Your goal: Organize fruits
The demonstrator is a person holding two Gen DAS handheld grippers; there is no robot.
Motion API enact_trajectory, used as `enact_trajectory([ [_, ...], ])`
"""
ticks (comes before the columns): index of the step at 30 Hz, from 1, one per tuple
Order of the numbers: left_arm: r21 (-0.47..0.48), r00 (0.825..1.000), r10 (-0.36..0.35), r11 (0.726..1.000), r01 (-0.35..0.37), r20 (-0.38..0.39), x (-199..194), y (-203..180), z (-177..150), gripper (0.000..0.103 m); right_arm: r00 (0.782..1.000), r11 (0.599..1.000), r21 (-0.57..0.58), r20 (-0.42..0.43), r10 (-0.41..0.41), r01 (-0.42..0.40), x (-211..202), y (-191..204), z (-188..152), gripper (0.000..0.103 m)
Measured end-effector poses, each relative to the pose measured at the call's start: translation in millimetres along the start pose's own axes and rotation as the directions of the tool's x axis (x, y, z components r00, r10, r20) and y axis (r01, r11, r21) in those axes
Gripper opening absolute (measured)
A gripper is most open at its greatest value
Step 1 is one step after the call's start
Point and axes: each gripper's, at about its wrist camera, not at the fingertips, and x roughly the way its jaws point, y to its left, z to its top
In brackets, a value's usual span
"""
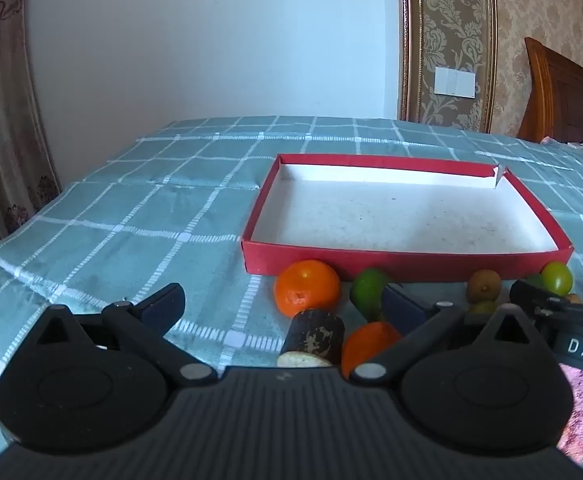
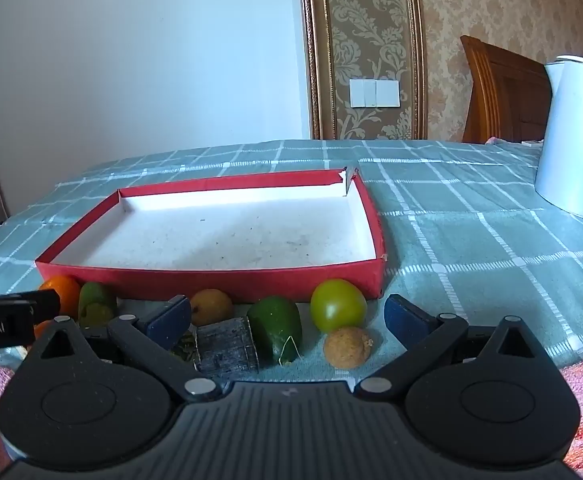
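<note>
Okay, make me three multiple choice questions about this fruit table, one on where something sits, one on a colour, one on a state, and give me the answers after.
1. Where do the fruits lie?
A. inside the box
B. on the cloth in front of the box
C. on the kettle

2. What colour are the outer walls of the box?
A. red
B. blue
C. yellow

3. How does the right gripper stand?
A. shut on an orange
B. shut on nothing
C. open, holding nothing

Answers:
1 B: the orange and green tomato rest on the checked cloth at the near wall of the box, whose floor is bare.
2 A: its outer walls are red and its inside is white.
3 C: the right gripper has its fingers spread wide, with fruit lying beyond them and nothing pressed between.
</note>
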Motion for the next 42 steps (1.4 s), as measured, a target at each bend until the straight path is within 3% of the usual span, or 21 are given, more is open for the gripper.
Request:
enact_trajectory([
  [5,-0.033,1.000,-0.017,0.999,0.017,-0.012,-3,4,0,0.103,1.000,1.000,-0.010,0.000,0.011,-0.011,1,-2,-2,0.103],
  [42,0.000,1.000,-0.017,1.000,0.017,-0.005,1,-2,-3,0.103,1.000,0.998,-0.061,0.002,-0.009,0.009,-1,7,-2,0.103],
])
